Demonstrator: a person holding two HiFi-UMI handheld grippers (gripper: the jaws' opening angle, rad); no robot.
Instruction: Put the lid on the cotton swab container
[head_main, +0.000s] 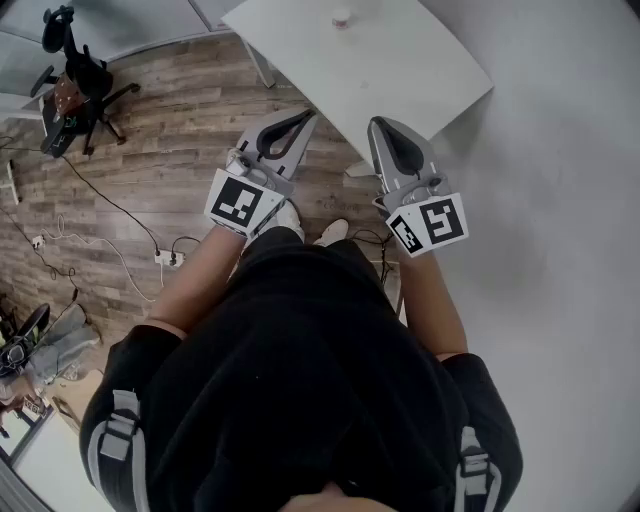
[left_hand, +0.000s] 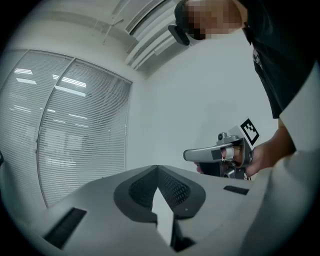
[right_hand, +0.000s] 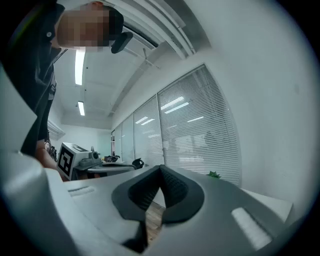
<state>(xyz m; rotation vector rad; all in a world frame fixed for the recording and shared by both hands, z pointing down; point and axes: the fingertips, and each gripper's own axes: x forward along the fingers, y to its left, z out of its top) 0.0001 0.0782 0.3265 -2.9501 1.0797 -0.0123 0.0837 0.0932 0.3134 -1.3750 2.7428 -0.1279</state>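
Note:
A small round pale object (head_main: 342, 17) sits at the far edge of the white table (head_main: 380, 70); it is too small to tell whether it is the container or its lid. Both grippers are held up in front of the person's body, short of the table and side by side. My left gripper (head_main: 302, 118) is shut with nothing in it, and its own view shows the jaws (left_hand: 157, 168) pointing at a bare wall. My right gripper (head_main: 384, 125) is likewise shut and empty (right_hand: 160, 168). No swab container shows in either gripper view.
A black office chair (head_main: 75, 80) stands on the wood floor at the far left. Cables and a power strip (head_main: 165, 258) lie on the floor by the person's feet. Window blinds (right_hand: 200, 125) line one wall. A plain white surface (head_main: 560, 200) fills the right side.

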